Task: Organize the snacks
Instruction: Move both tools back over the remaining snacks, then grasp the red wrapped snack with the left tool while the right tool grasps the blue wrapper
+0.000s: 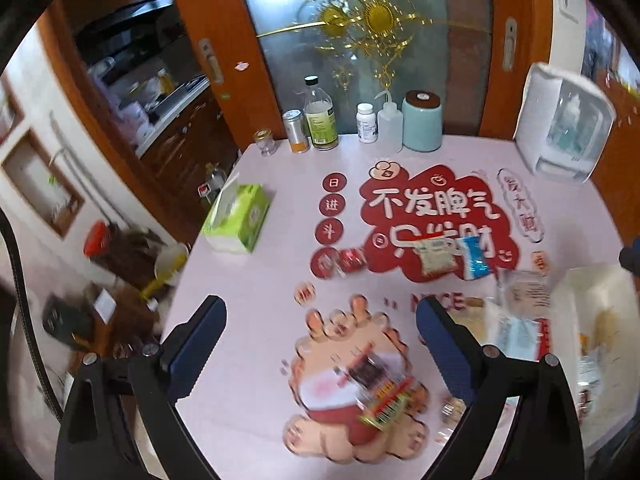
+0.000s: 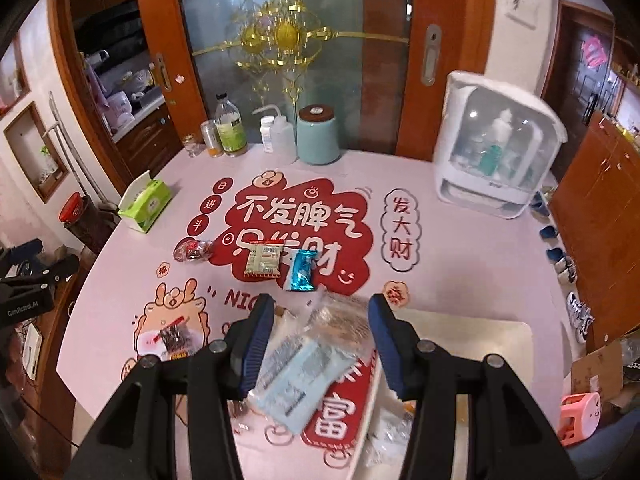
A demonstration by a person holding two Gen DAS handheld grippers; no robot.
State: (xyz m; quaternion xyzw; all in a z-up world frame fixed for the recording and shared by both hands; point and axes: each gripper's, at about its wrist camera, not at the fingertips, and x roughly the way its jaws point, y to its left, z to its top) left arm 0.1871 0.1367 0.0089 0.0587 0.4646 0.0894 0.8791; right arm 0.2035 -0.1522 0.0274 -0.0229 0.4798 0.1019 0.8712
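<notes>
My right gripper [image 2: 320,308] is shut on a clear snack packet [image 2: 304,360] with a pale blue label, held above the pink table near a cream tray [image 2: 480,328]. That packet [image 1: 520,304] shows blurred in the left wrist view. My left gripper [image 1: 320,312] stands open over the table's cartoon print, nothing between its fingers. Below it lies a dark and colourful snack packet [image 1: 380,394], also in the right wrist view [image 2: 176,338]. Further off lie a red-wrapped sweet [image 2: 192,250], a beige packet [image 2: 262,260] and a blue packet [image 2: 302,270].
A green tissue box [image 2: 146,204] sits near the table's left edge. Bottles [image 2: 230,128] and a pale green jar [image 2: 318,136] line the back, before a glass door. A white appliance [image 2: 496,156] stands at the back right. White packets [image 2: 392,432] lie in the tray.
</notes>
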